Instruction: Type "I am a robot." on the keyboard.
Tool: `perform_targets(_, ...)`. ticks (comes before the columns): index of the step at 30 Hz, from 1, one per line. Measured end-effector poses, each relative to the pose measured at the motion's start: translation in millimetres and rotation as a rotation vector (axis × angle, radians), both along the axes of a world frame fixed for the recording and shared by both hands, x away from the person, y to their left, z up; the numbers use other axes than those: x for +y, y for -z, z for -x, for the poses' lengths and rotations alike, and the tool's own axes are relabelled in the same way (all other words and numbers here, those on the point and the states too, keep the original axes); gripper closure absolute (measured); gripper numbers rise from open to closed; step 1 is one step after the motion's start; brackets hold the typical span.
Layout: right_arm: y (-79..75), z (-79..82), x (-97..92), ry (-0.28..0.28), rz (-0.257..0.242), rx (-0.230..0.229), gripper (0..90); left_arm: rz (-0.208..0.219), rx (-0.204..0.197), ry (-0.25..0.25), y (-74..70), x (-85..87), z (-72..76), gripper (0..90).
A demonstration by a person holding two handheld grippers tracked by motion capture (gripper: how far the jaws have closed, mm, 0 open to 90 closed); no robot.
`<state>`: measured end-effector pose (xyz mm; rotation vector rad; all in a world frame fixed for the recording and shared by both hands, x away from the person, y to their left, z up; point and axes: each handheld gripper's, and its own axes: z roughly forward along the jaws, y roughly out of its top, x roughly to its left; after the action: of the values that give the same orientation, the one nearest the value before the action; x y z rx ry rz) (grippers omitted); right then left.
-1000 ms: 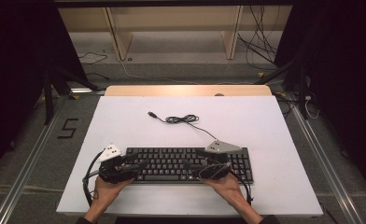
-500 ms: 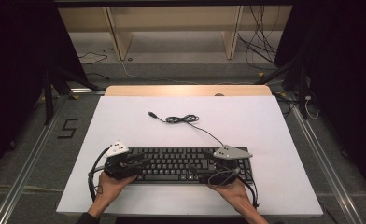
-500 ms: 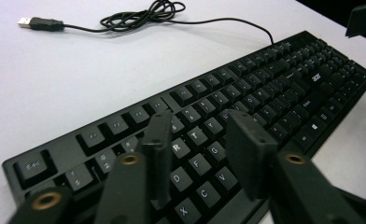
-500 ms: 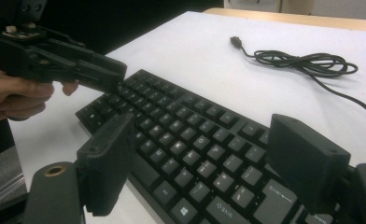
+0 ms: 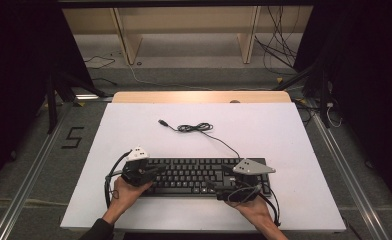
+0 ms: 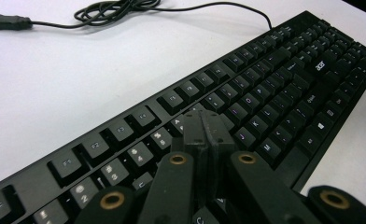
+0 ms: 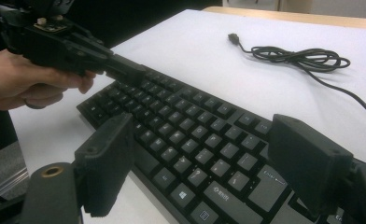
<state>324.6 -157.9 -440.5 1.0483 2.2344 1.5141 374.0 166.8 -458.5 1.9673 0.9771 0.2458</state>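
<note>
Grippers over the keyboard, one shut, one wide

Your left gripper (image 5: 153,172) sits above the left end of the black keyboard (image 5: 194,176), which lies flat on the near half of the white table (image 5: 264,130), long side running left to right. Its jaws have just been closing and now stand pressed together with nothing between them; in the left gripper view the joined tips (image 6: 204,133) are over the number and letter rows, but whether they touch a key you cannot tell. Your right gripper (image 7: 204,158) is at the keyboard's right end, jaws spread wide and holding nothing, after opening a little further; in the right gripper view they straddle the near right keys, gripping neither edge. The keyboard's cable (image 5: 196,128) runs from its far edge to a loose coil farther off, and the plug (image 5: 162,122) lies just left of the coil.
</note>
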Motion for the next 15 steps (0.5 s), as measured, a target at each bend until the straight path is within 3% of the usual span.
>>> perform_targets(11,-0.1,1.4,1.2,-0.006,0.002,-0.004,23.7,-0.071,0.041,0.035,9.7,-14.4,-9.3,89.1)
perform_targets(15,0.0,1.6,1.5,-0.007,0.001,-0.003,23.7,-0.091,0.052,0.025,13.6,-16.7,-11.7,89.1)
